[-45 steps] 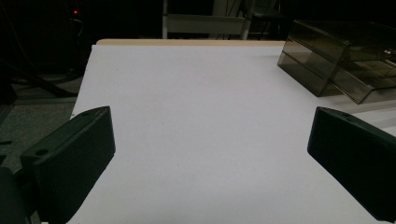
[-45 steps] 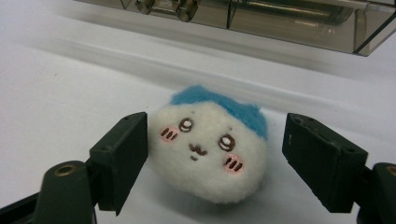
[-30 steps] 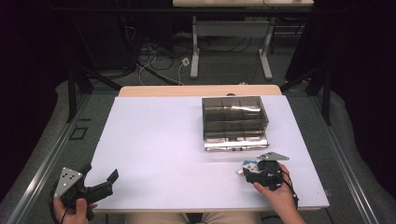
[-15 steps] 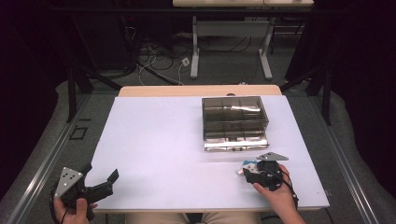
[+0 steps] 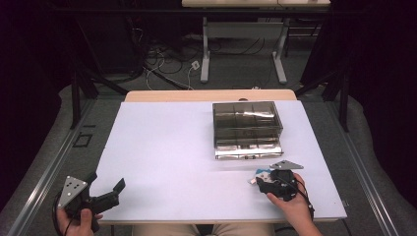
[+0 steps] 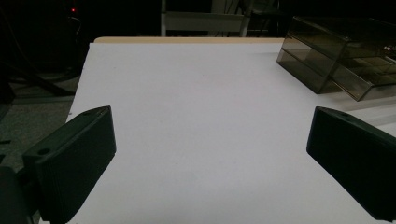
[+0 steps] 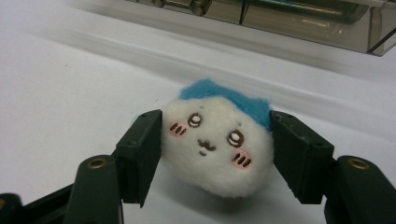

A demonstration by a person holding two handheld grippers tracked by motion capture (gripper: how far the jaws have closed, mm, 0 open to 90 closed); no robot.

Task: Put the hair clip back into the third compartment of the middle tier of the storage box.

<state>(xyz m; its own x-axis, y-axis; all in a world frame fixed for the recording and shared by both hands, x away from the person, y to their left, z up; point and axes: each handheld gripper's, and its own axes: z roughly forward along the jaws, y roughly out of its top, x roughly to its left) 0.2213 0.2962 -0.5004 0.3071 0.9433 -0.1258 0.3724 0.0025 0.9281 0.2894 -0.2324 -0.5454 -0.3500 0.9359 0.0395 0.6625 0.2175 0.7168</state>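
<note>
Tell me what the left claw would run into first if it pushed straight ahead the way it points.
Probably nothing: bare white table lies ahead of the open left claw, and the smoky drawer box sits off to its right.

We see a fuzzy white-and-blue plush toy [image 7: 217, 147], seemingly felt-like cloth, matt black plastic on the right claw [image 7: 217, 154], a smooth matt white bench [image 5: 162, 162], and a glossy smoked-plastic drawer box [image 5: 247, 128].
</note>
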